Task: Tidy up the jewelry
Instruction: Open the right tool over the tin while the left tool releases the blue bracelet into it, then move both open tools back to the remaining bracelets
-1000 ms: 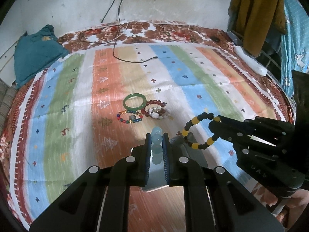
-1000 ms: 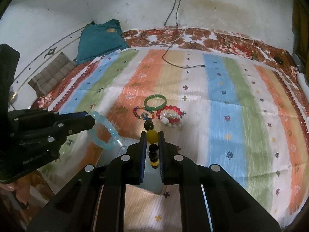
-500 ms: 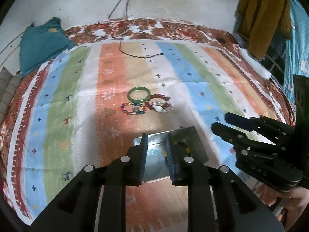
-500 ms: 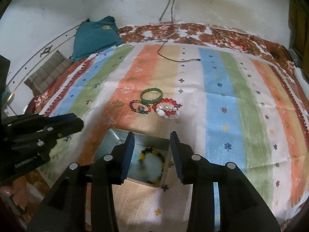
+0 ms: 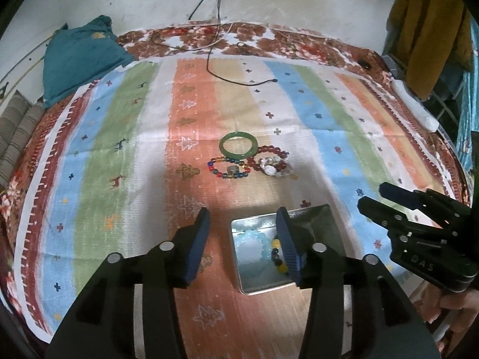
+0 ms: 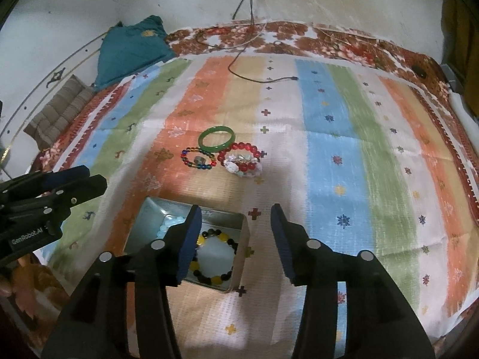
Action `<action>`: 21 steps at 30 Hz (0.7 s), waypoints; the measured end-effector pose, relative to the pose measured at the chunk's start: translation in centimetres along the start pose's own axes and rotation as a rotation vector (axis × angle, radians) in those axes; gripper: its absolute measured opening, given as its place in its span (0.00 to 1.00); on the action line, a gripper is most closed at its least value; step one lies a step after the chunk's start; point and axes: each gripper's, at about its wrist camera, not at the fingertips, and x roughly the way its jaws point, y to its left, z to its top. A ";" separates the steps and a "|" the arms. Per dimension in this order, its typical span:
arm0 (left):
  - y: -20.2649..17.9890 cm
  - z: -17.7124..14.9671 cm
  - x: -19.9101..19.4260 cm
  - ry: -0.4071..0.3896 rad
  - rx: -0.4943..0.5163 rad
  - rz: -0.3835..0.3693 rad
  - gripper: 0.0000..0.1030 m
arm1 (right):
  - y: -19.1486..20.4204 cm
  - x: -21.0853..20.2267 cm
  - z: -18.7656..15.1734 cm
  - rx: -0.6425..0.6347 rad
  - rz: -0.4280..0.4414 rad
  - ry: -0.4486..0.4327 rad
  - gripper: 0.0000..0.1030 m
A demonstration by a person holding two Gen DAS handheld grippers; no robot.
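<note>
A metal tin (image 5: 317, 218) (image 6: 244, 239) lies on the striped cloth. In it are a pale blue bead bracelet (image 5: 254, 237) (image 6: 167, 224) and a black-and-yellow bead bracelet (image 5: 277, 252) (image 6: 214, 257). Beyond it lie a green bangle (image 5: 238, 146) (image 6: 216, 138), a multicolour bead bracelet (image 5: 229, 169) (image 6: 197, 158) and a red bead bracelet with pale stones (image 5: 272, 161) (image 6: 242, 160). My left gripper (image 5: 242, 233) is open and empty above the tin's left side. My right gripper (image 6: 235, 230) is open and empty above the tin's right edge.
A black cable (image 5: 239, 80) (image 6: 260, 79) runs across the far part of the cloth. A teal cushion (image 5: 77, 56) (image 6: 131, 48) sits at the back left. Clothes (image 5: 431, 30) hang at the right. Each gripper shows in the other's view, the right one (image 5: 419, 233) and the left one (image 6: 39, 200).
Both grippers opened and let their bracelets drop into the tin. Both have pulled back and opened wider since half a second ago.
</note>
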 end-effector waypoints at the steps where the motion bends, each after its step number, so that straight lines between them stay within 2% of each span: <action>1: 0.1 0.1 0.2 0.002 -0.001 0.004 0.48 | -0.1 0.3 0.2 0.001 -0.004 0.008 0.50; 13: 1.8 2.6 2.8 0.037 -0.011 0.076 0.69 | -1.4 2.8 2.0 0.018 -0.032 0.058 0.68; 21: 2.9 4.1 5.3 0.078 -0.033 0.091 0.73 | -1.7 5.0 3.1 0.004 -0.043 0.101 0.73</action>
